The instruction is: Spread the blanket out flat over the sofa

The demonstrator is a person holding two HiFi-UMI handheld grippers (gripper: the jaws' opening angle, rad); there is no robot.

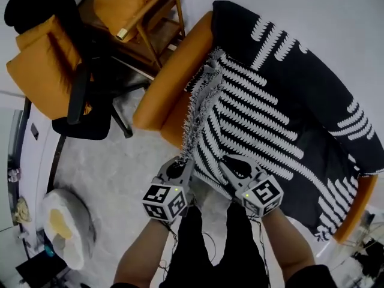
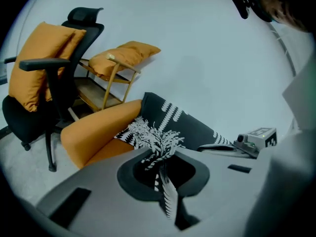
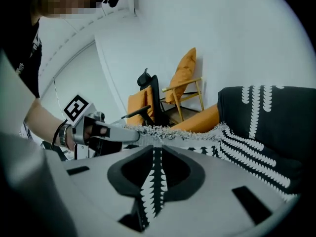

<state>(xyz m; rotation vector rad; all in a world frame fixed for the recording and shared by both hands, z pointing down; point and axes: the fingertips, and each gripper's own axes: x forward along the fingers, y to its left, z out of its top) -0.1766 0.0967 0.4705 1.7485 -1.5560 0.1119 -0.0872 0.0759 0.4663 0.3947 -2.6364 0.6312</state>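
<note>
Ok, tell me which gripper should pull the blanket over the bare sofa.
Left: the left gripper grips the blanket at its fringe, nearest the bare sofa; the right gripper holds farther off.

The blanket hides most of the sofa.

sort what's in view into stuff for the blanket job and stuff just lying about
For the job: blanket, sofa, left tool, right tool.
Lying about: office chair, wooden chair, orange cushions.
</note>
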